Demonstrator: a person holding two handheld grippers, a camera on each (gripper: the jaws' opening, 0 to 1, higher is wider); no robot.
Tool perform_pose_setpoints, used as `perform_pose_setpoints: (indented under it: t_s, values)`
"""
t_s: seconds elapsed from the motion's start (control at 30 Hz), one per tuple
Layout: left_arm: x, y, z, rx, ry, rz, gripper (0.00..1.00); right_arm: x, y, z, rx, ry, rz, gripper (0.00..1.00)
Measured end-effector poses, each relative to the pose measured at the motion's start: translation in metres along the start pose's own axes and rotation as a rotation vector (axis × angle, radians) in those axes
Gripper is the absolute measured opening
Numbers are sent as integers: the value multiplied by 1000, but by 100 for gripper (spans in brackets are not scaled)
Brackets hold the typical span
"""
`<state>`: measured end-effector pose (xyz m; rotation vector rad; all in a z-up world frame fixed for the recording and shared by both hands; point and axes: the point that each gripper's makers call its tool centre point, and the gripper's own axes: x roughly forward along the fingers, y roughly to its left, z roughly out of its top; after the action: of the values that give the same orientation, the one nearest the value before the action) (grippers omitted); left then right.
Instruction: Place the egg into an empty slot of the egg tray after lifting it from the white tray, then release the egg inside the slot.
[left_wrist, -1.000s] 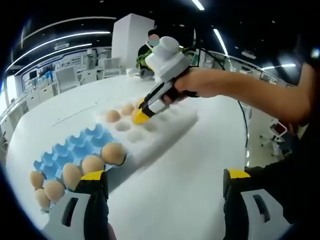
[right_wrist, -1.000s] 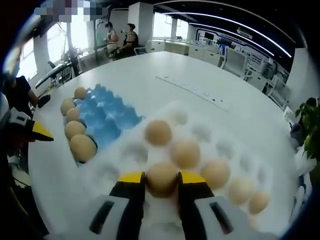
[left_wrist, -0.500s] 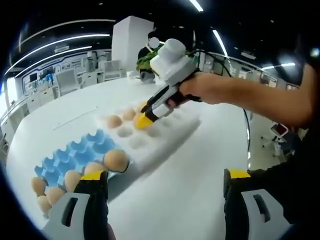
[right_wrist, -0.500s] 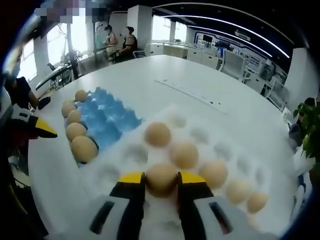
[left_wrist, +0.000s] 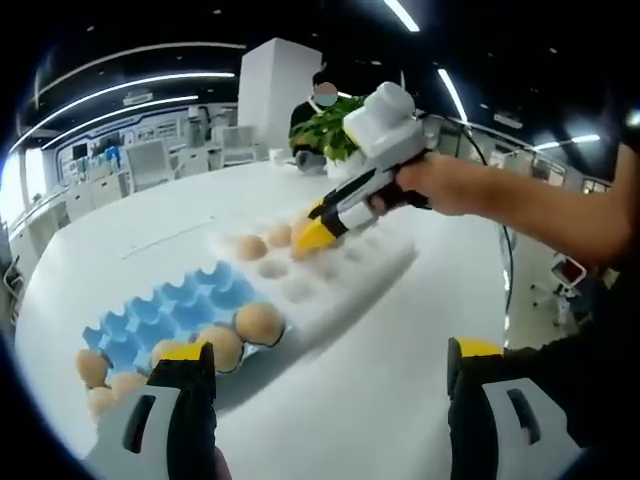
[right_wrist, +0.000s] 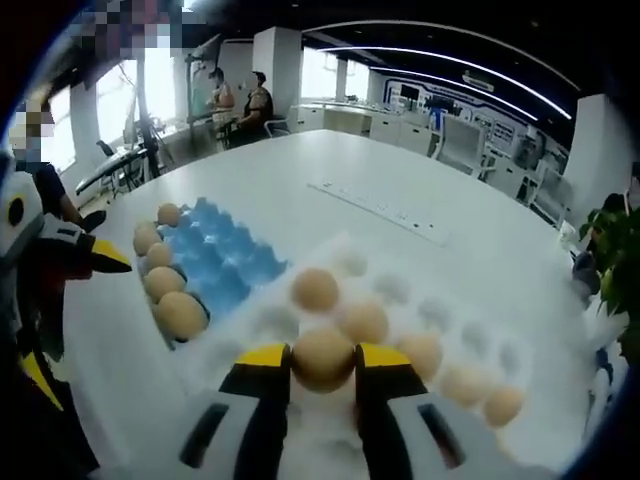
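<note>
The right gripper (right_wrist: 322, 362) has its yellow-tipped jaws closed on an egg (right_wrist: 322, 357) above the white tray (right_wrist: 455, 330), where other eggs sit. Beside it on the table (right_wrist: 300, 165) lies the blue egg tray (right_wrist: 225, 262), eggs lining its near edge.

Open-plan office: rows of desks (right_wrist: 470, 135), chairs (left_wrist: 155, 160), ceiling strip lights (right_wrist: 440, 55).

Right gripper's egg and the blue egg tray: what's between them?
In the right gripper view, empty white tray cups separate the held egg from the blue egg tray.
</note>
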<state>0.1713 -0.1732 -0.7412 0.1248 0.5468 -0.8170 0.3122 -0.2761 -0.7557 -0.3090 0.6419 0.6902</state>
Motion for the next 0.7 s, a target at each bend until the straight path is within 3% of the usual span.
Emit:
perform_pose_setpoints:
  t_s: [0.7]
  values:
    - [-28,26,-8,-41,-28,80,98,-8,24,23,-15,-64,65,26]
